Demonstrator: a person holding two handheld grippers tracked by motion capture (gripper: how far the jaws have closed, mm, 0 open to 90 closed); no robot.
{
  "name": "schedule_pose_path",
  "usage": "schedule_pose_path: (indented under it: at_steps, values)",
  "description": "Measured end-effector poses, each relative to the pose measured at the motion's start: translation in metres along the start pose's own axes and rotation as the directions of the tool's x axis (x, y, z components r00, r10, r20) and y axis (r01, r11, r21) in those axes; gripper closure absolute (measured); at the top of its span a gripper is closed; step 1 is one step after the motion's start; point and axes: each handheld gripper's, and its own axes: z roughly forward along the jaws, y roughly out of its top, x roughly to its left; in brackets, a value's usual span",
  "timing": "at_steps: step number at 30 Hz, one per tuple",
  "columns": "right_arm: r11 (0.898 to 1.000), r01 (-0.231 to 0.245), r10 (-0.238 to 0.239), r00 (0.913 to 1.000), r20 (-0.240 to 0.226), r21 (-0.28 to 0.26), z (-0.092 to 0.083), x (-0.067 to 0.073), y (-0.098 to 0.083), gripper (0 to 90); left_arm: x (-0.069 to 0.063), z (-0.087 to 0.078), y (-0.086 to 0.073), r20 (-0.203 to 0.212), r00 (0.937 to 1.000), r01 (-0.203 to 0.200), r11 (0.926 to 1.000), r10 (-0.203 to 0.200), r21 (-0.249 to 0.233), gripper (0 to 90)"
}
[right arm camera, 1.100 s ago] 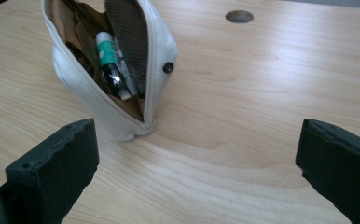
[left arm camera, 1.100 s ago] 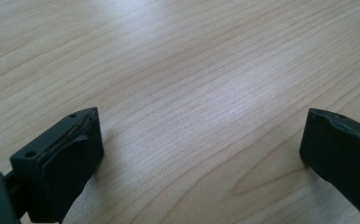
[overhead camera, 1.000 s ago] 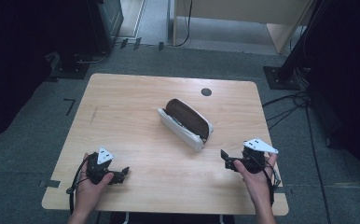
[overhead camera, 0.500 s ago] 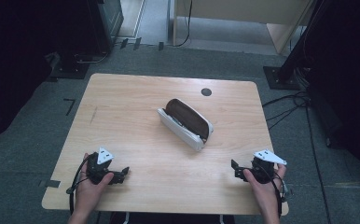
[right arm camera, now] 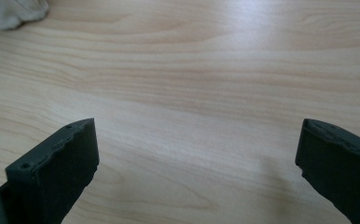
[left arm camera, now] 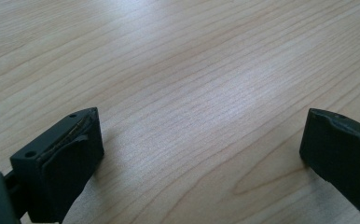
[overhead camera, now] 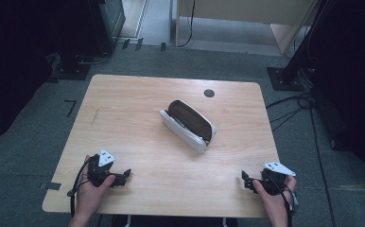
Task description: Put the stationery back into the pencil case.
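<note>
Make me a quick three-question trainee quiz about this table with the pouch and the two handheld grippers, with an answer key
1. True or false: the left gripper is clamped on the pouch.
2. Multiple choice: where does the pouch lie on the table? A) at the near left corner B) around the middle C) hanging off the far edge
3. Fill in: the jaws of the right gripper stand ____, with bare wood between them.

Key:
1. False. It sits near the table's front edge, apart from the pouch, jaws spread.
2. B
3. open
</note>
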Motion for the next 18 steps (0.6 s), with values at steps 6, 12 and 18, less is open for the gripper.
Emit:
schedule_pose_path:
  at_steps: [6,12,18]
  values:
    - [1.0,0.003,-0.003,0.9998,0.018,0.023,0.0044,0.0009,-0.0102,0.0,0.0,0.0,0.0,0.0,1.0,0.0,1.0,0.0,0.0,0.0]
    - [0.999,0.039,-0.04,0.9986,0.033,0.037,0.0044,0.007,-0.0116,0.0,0.0,0.0,-0.0001,0.0,1.0,0.0,1.0,0.0,0.0,0.0]
    - [0.999,0.038,-0.04,0.9987,0.033,0.037,0.0044,0.007,-0.0116,0.0,-0.0007,-0.0002,-0.0001,-0.009,0.9999,0.007,1.0,-0.007,0.001,0.0]
